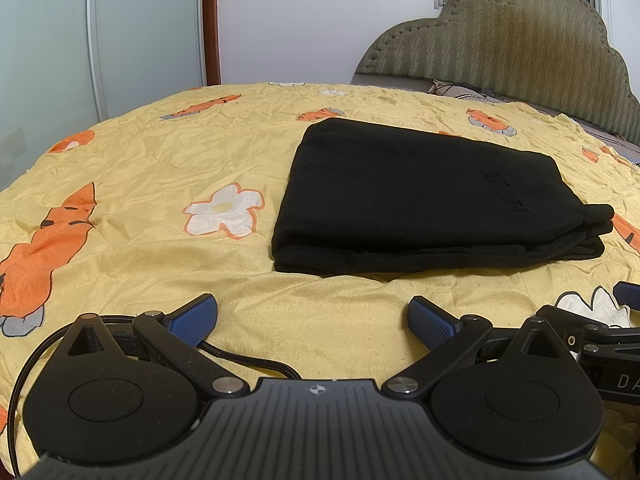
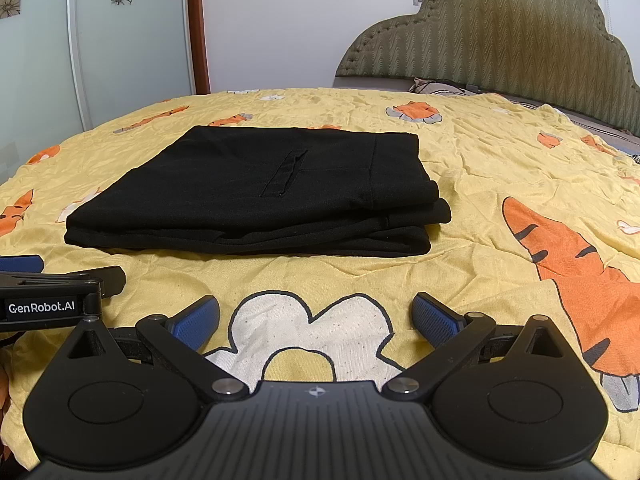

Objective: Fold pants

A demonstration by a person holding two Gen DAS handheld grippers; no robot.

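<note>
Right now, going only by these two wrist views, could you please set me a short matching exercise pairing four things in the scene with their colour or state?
Column one:
1. pants
2. left gripper
3. bedspread
4. headboard

Column two:
A. olive, quilted, with a scalloped top
B. black, folded into a stack
C. yellow with orange carrots and white flowers
D. open and holding nothing

Pairs: 1-B, 2-D, 3-C, 4-A. The right gripper is open too, short of the pants.
</note>
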